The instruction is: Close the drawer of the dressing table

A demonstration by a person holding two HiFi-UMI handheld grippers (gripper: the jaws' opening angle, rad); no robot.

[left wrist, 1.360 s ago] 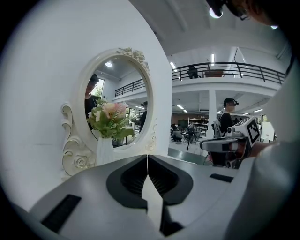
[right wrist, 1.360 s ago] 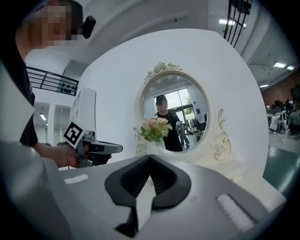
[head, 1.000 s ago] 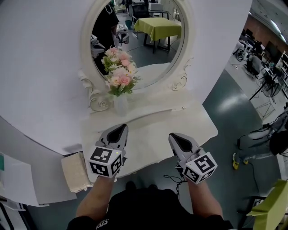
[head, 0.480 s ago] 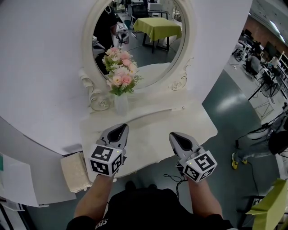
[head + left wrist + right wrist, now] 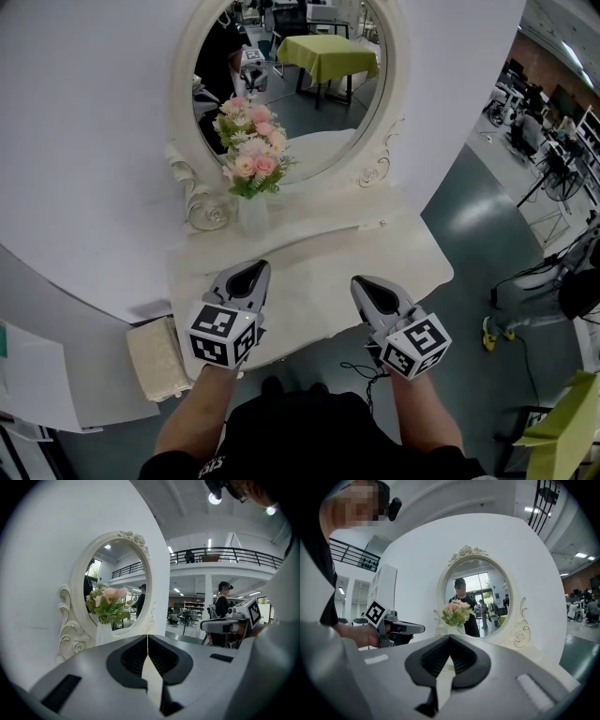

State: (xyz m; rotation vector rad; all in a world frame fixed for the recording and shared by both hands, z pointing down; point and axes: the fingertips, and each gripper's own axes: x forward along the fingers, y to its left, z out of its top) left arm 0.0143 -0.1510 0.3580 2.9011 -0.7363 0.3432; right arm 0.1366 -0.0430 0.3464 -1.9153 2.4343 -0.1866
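Drawer hidden under the near edge of the dressing table (image 5: 309,272), shut jaws poised above.
Whether it stands open cannot be told, since the white top covers it from above. The left gripper (image 5: 253,266) and right gripper (image 5: 362,282) hover side by side over that near edge, each with jaws pressed together on nothing, likely because a push wants closed tips, not a grip. Flowers (image 5: 251,150) sit far back by the mirror (image 5: 319,94), out of the way.
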